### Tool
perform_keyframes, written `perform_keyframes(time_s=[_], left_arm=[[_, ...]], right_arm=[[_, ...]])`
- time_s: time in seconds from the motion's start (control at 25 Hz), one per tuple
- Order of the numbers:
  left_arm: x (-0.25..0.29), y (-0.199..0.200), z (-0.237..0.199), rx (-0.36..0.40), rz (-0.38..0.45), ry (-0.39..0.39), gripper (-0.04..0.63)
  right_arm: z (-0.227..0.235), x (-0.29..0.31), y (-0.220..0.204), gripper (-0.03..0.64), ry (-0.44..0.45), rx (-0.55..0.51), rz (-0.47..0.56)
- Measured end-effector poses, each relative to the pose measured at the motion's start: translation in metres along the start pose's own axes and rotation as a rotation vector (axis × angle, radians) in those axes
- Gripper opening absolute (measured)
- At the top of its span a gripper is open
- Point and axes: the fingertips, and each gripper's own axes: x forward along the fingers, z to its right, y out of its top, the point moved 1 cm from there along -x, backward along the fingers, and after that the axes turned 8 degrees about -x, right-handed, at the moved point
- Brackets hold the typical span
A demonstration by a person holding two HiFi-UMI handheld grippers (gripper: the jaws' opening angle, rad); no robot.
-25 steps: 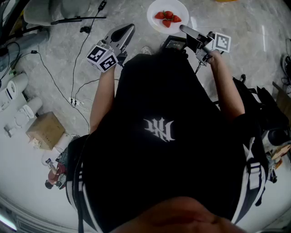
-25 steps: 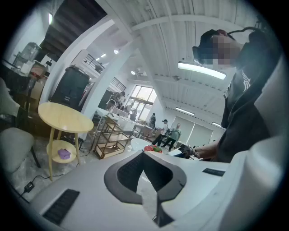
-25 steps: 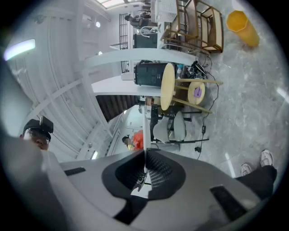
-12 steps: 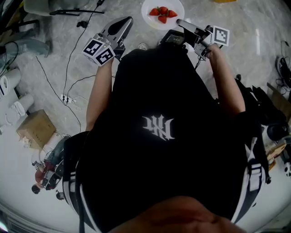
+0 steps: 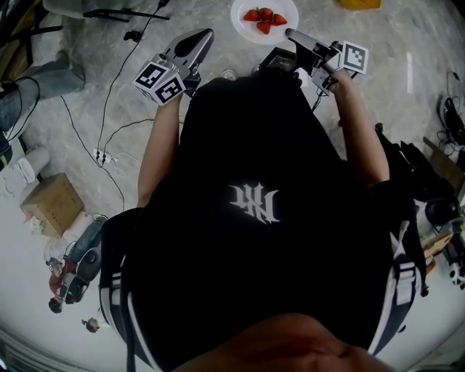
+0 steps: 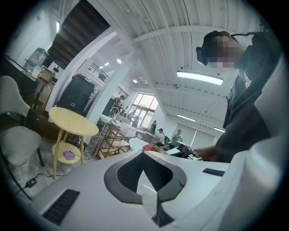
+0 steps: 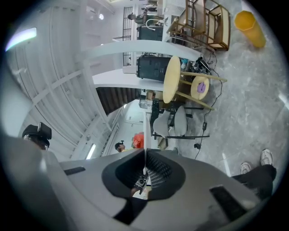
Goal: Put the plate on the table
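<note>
Right gripper is clenched on the plate rim; we see the plate edge-on between its jaws. Strawberries lie on the plate, which hangs over the floor. Left gripper is closed, empty, apart from the plate.
</note>
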Motion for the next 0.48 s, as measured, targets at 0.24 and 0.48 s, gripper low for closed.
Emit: perform_keyframes(time_s=[0.24,0.48], left_arm=[[-0.016,-0.006,-0.002,0.007,-0.018,-0.010,0.000],[-0.009,-0.007,-0.009,0.015,-0.028,0.004,0.000]], right_arm=[[-0.005,0.011,-0.009,0.011,-0.007,-0.022,-0.001],[0.001,0.007,-0.007,0.011,-0.021,-0.019,0.004]])
